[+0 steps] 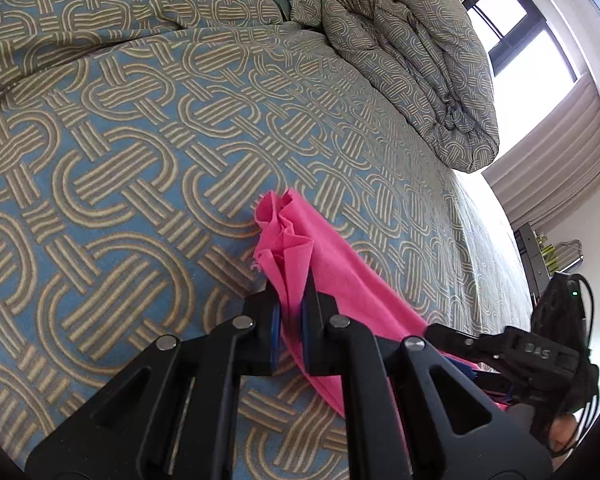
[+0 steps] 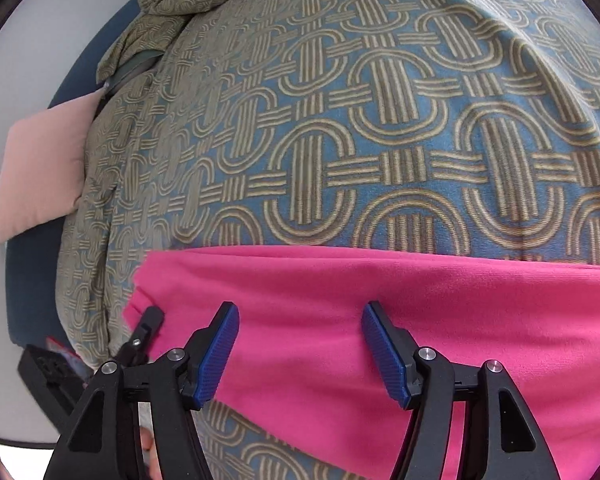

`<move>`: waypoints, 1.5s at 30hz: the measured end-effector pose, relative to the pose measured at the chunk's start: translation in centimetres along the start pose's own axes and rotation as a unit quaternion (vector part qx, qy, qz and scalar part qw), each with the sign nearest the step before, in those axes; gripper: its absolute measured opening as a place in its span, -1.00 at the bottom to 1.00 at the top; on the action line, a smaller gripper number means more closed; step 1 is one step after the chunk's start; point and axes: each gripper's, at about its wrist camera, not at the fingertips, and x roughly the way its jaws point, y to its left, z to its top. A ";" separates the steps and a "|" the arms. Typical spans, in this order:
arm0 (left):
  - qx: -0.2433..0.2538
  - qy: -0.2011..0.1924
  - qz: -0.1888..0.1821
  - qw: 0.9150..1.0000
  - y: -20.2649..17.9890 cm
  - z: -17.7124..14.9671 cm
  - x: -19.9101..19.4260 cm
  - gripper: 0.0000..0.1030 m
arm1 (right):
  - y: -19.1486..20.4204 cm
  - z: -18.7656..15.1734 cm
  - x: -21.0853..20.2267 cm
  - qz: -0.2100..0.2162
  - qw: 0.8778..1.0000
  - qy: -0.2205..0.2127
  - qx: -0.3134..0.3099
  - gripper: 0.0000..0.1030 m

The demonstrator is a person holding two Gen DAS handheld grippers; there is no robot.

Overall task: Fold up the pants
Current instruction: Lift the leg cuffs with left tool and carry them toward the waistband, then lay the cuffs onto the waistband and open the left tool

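Patterned bedspread (image 1: pixel 140 140) in blue and tan loops fills both views, and the pink pants (image 1: pixel 340 276) lie on it at the near edge. From the left wrist camera, the left gripper (image 1: pixel 288 280) is clamped tight on a bunched fold of the pink cloth, the fabric crumpling up past the blue pads, while the rest of the garment trails off to the right toward the right gripper (image 1: pixel 452 334), seen side-on at the lower right. Only this view takes in the rumpled duvet (image 1: pixel 420 60) heaped at the far right, the bright window (image 1: pixel 524 40) and the pale curtain (image 1: pixel 552 152) beyond it. Switching to the right wrist camera, the pants (image 2: pixel 380 300) spread as a broad, smooth band across the near half of the frame, and the right gripper (image 2: pixel 300 344) hangs over them with its fingers spread apart, nothing pinched between the ribbed blue pads (image 2: pixel 218 356). This side alone shows a pink cushion (image 2: pixel 40 176) off the bed's left edge, and the tip of the left gripper (image 2: pixel 148 328) at the cloth's left end.
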 end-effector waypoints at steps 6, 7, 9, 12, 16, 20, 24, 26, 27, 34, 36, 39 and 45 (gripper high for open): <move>0.039 -0.022 0.007 0.999 -1.8 0.2 -1.9 -0.82 | 0.3 -1.0 -2.3 0.029 1.000 -0.007 0.000 0.28; 0.042 -0.025 0.006 0.999 -2.1 0.2 -2.2 -0.82 | 0.1 -1.6 -3.1 0.040 0.999 -0.005 -0.005 0.28; 0.050 -0.031 0.003 0.998 -2.9 0.4 -2.8 -0.82 | -0.2 -3.0 -4.4 0.055 0.998 -0.003 -0.021 0.29; 0.063 -0.041 0.001 0.997 -4.4 0.6 -3.6 -0.82 | -1.8 -5.2 -4.4 0.047 0.998 0.024 -0.028 0.38; 0.080 -0.048 -0.005 0.996 -6.3 0.3 -4.8 -0.82 | -4.3 -8.9 -4.1 0.064 0.997 0.035 -0.021 0.38; 0.111 -0.061 0.000 0.992 -8.5 0.0 -6.0 -0.82 | -5.4 -11.0 -5.8 0.061 0.996 0.062 -0.036 0.38; 0.135 -0.067 -0.006 0.989 -11.0 -0.4 -6.7 -0.82 | -8.2 -12.4 -9.1 0.077 0.996 0.046 -0.013 0.38; 0.149 -0.069 -0.007 0.986 -12.4 -0.8 -6.9 -0.82 | -9.8 -12.8 -11.1 0.073 0.997 0.023 0.000 0.38; 0.157 -0.069 -0.010 0.985 -13.3 -1.0 -6.9 -0.82 | -10.5 -12.9 -12.1 0.068 0.998 0.013 0.005 0.38; 0.223 -0.061 -0.028 0.972 -19.8 -4.2 -6.8 -0.82 | -15.5 -13.2 -17.1 0.033 0.999 -0.035 0.025 0.38; 0.242 -0.053 -0.035 0.968 -21.7 -5.5 -6.4 -0.82 | -17.3 -13.2 -18.2 0.055 0.996 -0.045 0.053 0.38; 0.265 -0.031 -0.053 0.962 -24.6 -8.0 -5.7 -0.82 | -20.0 -13.5 -20.0 0.058 0.994 -0.065 0.071 0.38; 0.316 0.034 -0.078 0.945 -29.7 -15.3 -2.4 -0.82 | -24.7 -13.8 -22.2 0.067 0.990 -0.075 0.099 0.38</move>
